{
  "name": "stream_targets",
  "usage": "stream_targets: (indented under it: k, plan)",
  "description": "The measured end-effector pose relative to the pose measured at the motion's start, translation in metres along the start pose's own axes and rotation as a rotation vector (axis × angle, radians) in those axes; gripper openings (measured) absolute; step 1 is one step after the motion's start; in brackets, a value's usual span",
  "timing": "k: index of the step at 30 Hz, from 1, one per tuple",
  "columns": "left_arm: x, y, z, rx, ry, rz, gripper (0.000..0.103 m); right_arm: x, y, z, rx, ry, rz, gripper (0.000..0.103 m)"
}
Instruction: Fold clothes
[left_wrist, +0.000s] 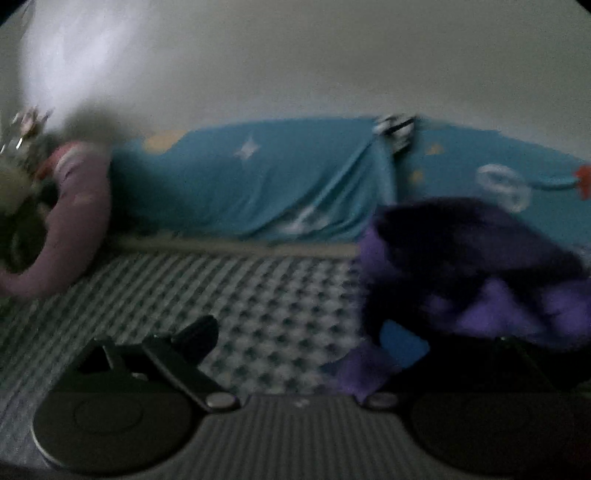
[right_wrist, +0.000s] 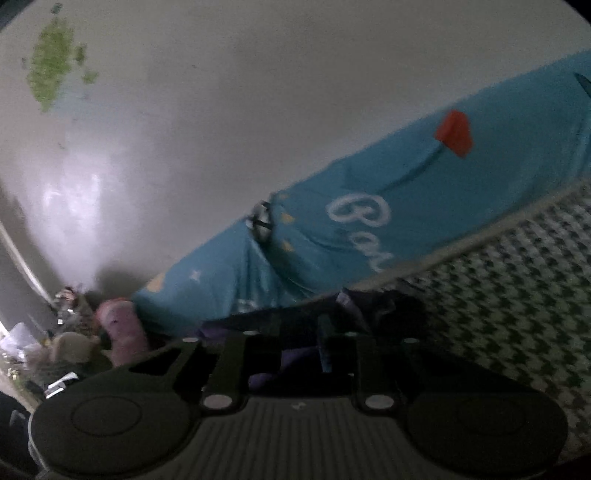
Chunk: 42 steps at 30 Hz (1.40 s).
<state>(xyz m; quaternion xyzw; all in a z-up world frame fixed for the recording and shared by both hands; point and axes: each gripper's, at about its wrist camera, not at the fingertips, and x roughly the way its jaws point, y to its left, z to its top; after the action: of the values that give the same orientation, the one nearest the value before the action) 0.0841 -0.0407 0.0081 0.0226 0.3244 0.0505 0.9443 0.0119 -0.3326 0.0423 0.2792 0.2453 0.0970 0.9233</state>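
Observation:
A dark purple garment (left_wrist: 465, 266) lies bunched on the checked bed cover (left_wrist: 258, 317) at the right of the left wrist view. My left gripper (left_wrist: 301, 341) stands open; its left finger (left_wrist: 197, 338) is bare over the cover, and the garment's edge drapes over the right finger. In the right wrist view the same purple garment (right_wrist: 295, 369) fills the space between the fingers, and my right gripper (right_wrist: 295, 332) is shut on a fold of it. The image is dim and blurred, so the fingertips are hard to make out.
A blue printed sheet (left_wrist: 258, 184) covers a low ridge along the grey wall (right_wrist: 221, 110) behind the bed. A pink cushion (left_wrist: 81, 221) and cluttered items (right_wrist: 70, 325) sit at the left end. Checked cover (right_wrist: 517, 314) spreads to the right.

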Motion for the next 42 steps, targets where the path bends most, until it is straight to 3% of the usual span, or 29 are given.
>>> stream_targets:
  k: [1,4,11,15,24,27,32,37,42]
  plan:
    - [0.005,0.005,0.000,-0.017,0.025,0.011,0.097,0.003,-0.003,-0.001,0.011,0.013,-0.014,0.034]
    - [0.013,0.020,-0.002,-0.053,0.065,0.020,0.097,0.013,-0.014,-0.006,0.054,0.057,-0.041,0.036]
    - [-0.004,0.032,0.008,-0.055,0.008,-0.051,0.099,0.030,-0.024,-0.016,0.098,0.123,-0.126,0.052]
    - [-0.015,0.038,0.015,-0.092,-0.018,-0.117,0.103,0.037,-0.035,-0.021,0.164,0.137,-0.171,0.053]
    - [-0.034,0.043,0.021,-0.115,-0.099,-0.286,0.103,0.029,-0.043,-0.016,0.292,0.018,-0.048,0.054]
    - [-0.037,0.032,0.020,-0.086,-0.108,-0.331,0.103,0.035,-0.039,-0.015,0.304,0.016,-0.040,0.054]
    - [-0.027,0.005,0.010,0.010,-0.055,-0.339,0.103,0.053,-0.037,-0.019,0.328,0.090,-0.096,0.054]
    - [-0.020,-0.004,0.002,0.052,-0.036,-0.317,0.103,0.058,-0.041,-0.022,0.382,0.086,-0.164,0.054]
    - [-0.016,0.000,0.001,0.051,-0.018,-0.319,0.103,0.066,-0.051,-0.030,0.468,0.074,-0.125,0.062]
